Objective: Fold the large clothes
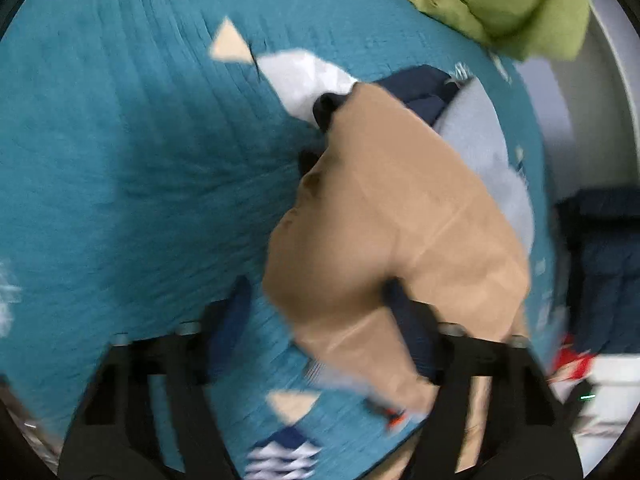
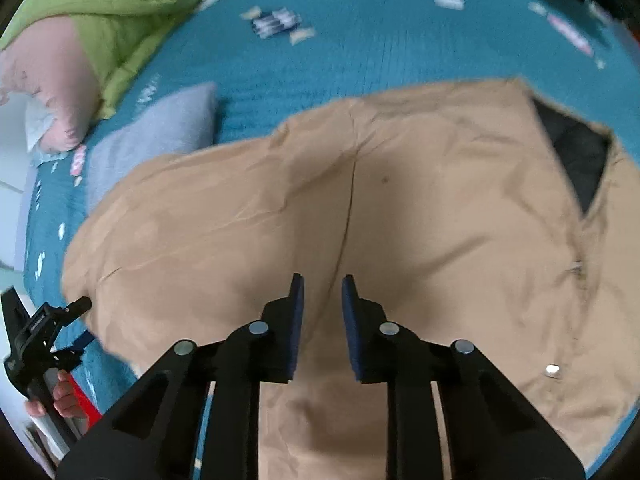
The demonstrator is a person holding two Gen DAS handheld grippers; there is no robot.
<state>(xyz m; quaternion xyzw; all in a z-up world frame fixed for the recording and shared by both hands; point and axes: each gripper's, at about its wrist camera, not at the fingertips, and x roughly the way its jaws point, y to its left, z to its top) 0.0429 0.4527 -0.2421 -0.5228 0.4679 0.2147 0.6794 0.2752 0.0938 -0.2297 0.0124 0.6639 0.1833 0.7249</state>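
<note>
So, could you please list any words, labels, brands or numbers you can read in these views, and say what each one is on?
None can be read.
Bedspread: printed patches, too blurred to tell if any is lettering.
Tan jacket: no label or print shows.
Left gripper: a pale mark on its body, too small to read.
Grey pillow and green quilt: plain.

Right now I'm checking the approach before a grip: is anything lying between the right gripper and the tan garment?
Nothing visible. The right gripper points straight down at the tan garment, which is spread bare beneath it on the teal bedspread. The grey pillow lies off to the side.
</note>
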